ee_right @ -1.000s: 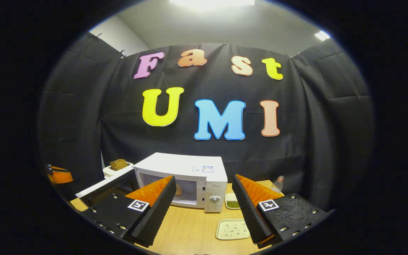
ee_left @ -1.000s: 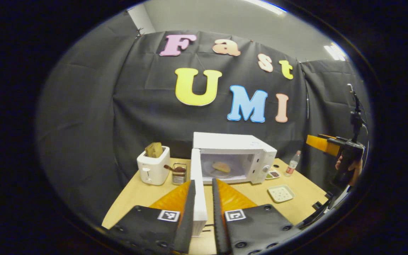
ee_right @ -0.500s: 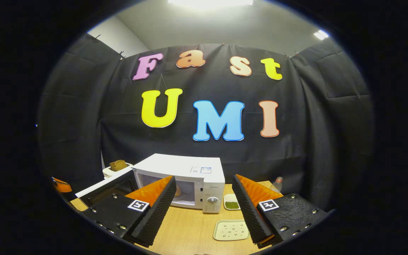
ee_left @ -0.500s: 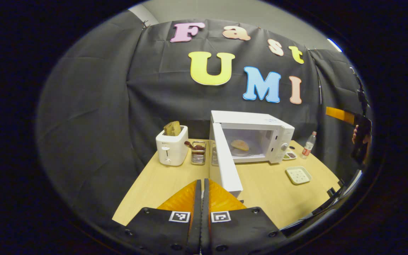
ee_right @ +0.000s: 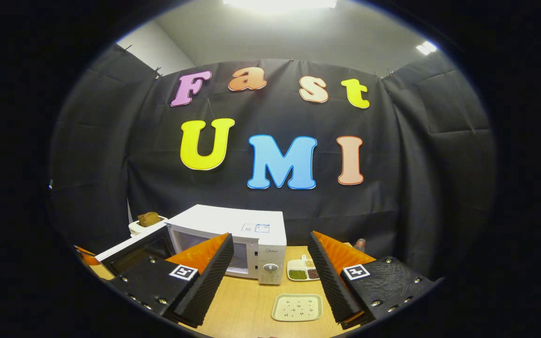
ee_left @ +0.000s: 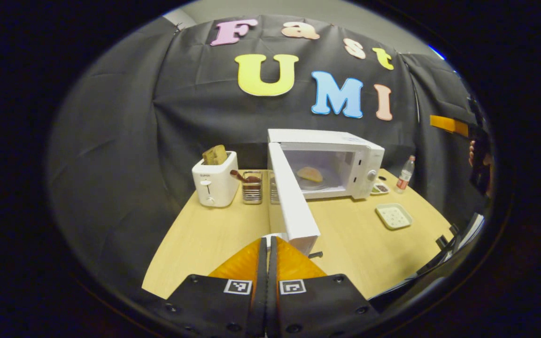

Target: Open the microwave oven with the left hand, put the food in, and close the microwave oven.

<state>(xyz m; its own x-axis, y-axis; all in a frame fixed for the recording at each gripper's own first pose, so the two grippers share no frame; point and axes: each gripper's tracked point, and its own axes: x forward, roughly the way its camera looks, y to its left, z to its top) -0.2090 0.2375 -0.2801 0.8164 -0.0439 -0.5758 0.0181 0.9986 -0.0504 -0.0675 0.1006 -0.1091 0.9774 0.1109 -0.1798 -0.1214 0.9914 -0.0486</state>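
Black cloth hangs in creased folds behind a pale wooden table (ee_left: 214,234) with a smooth, matte top. In the left gripper view, a boxy white microwave oven (ee_left: 336,162) stands at the far side of the table, toward 1 o'clock from the left gripper (ee_left: 267,263). Its door (ee_left: 291,199) is swung wide open toward the camera, a flat white slab seen nearly edge-on. Inside the lit cavity the food (ee_left: 310,174), a flat golden, rounded piece, lies on the turntable plate.

The left gripper's ridged, wedge-shaped fingers (ee_left: 244,263) are pressed together with nothing between them, their tips just short of the door's near edge, at about 1 o'clock from them.

At 11 o'clock from that gripper stands a rounded white toaster (ee_left: 215,182) with a brown slice of bread (ee_left: 215,154) poking up from its slot. Beside it is a wire mesh holder (ee_left: 251,188). At 2 o'clock lies a pale square dish (ee_left: 394,216) with rounded corners and small dark specks; beyond it are a small divided dish (ee_left: 380,188) and a clear plastic bottle (ee_left: 405,173).

In the right gripper view, the right gripper (ee_right: 270,277) is held above the table with its ribbed fingers (ee_right: 204,277) spread wide, empty. The microwave oven (ee_right: 233,239) sits at 11 o'clock from it, and the speckled dish (ee_right: 297,307) lies at about 5 o'clock, between the fingers.
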